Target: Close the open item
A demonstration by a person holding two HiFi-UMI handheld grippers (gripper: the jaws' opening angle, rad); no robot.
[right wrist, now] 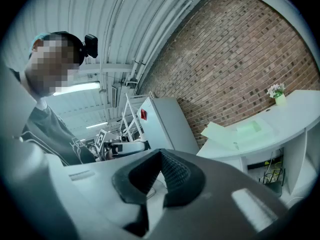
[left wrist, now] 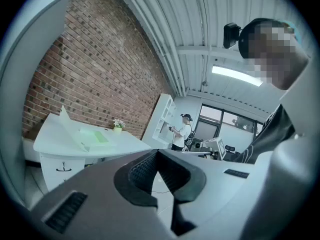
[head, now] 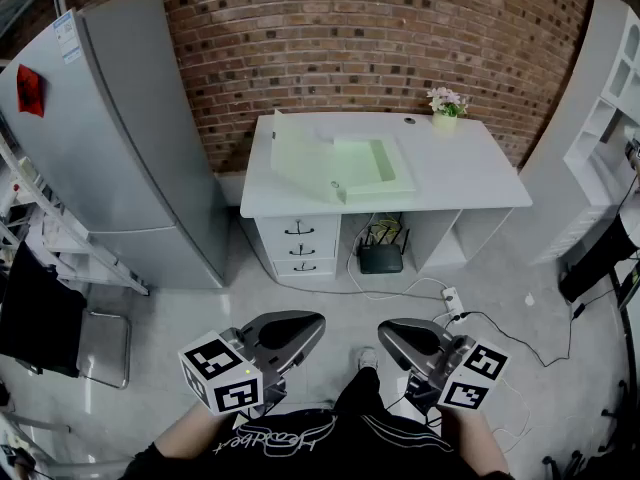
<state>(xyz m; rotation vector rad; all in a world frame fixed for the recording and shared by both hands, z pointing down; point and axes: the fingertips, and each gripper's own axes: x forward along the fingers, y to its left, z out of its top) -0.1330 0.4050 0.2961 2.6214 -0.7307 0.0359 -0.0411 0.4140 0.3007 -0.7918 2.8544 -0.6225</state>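
Note:
A pale green box lies open on the white desk, its lid raised and leaning to the left. It also shows small in the left gripper view as the box and in the right gripper view as the box. Both grippers hang low near my body, far from the desk. My left gripper is shut with nothing in it, the jaws meeting at the tips. My right gripper is shut and empty too.
A grey fridge stands left of the desk, a white shelf unit to the right. A small flower pot sits at the desk's back right. Drawers, a router and floor cables lie below. A person stands far off.

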